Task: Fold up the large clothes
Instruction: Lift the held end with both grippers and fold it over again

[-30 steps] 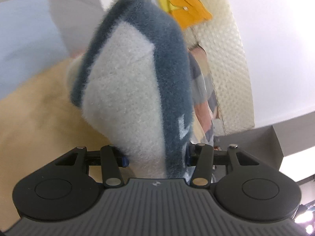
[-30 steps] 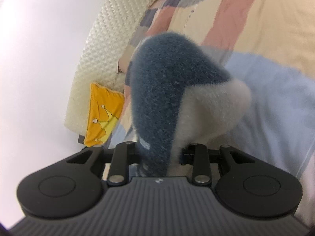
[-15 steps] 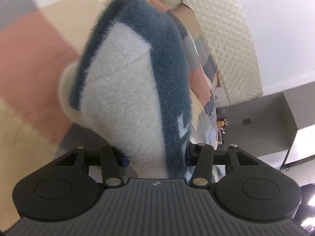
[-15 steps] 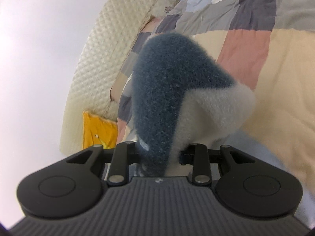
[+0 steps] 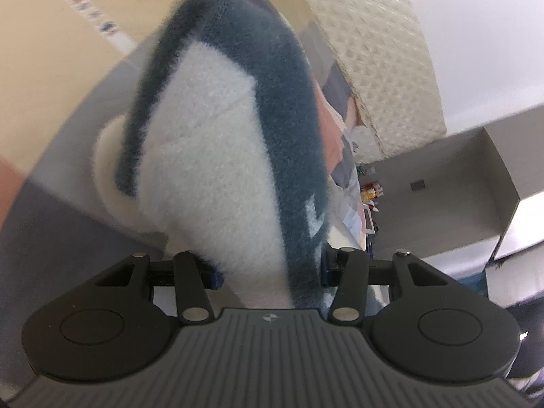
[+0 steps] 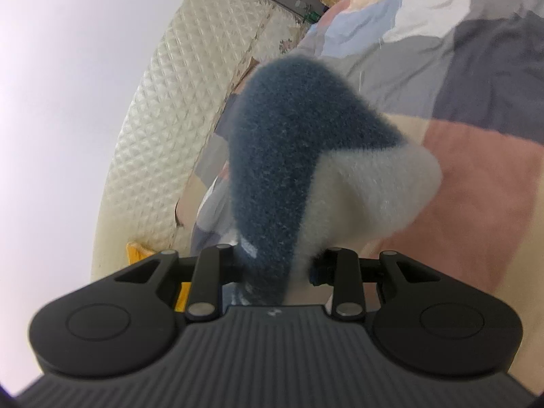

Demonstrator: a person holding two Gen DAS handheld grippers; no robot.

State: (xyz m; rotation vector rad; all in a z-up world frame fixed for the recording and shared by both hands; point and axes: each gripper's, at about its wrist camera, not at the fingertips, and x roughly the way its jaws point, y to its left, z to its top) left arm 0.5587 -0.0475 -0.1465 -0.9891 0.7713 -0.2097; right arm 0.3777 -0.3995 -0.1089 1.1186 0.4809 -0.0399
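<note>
A fuzzy garment in dark blue and pale grey-white fills the middle of both wrist views. In the left wrist view a thick bunch of the garment (image 5: 217, 156) rises out of my left gripper (image 5: 270, 272), which is shut on it. In the right wrist view another bunch of the same garment (image 6: 306, 163) stands up from my right gripper (image 6: 277, 270), also shut on it. The fabric hides the fingertips of both grippers. Both bunches hang above the patchwork bedspread (image 6: 476, 156), clear of it.
A cream quilted headboard (image 6: 176, 112) runs along the bed by a white wall (image 6: 68, 102). An orange cushion (image 6: 136, 251) peeks out at its foot. Grey shelving (image 5: 452, 187) with small bottles (image 5: 370, 193) stands beyond the bed's far side.
Both grippers have swept sideways across the bed with the garment still held. The orange cushion left the left wrist view and slid low in the right one. The grips look unchanged.
</note>
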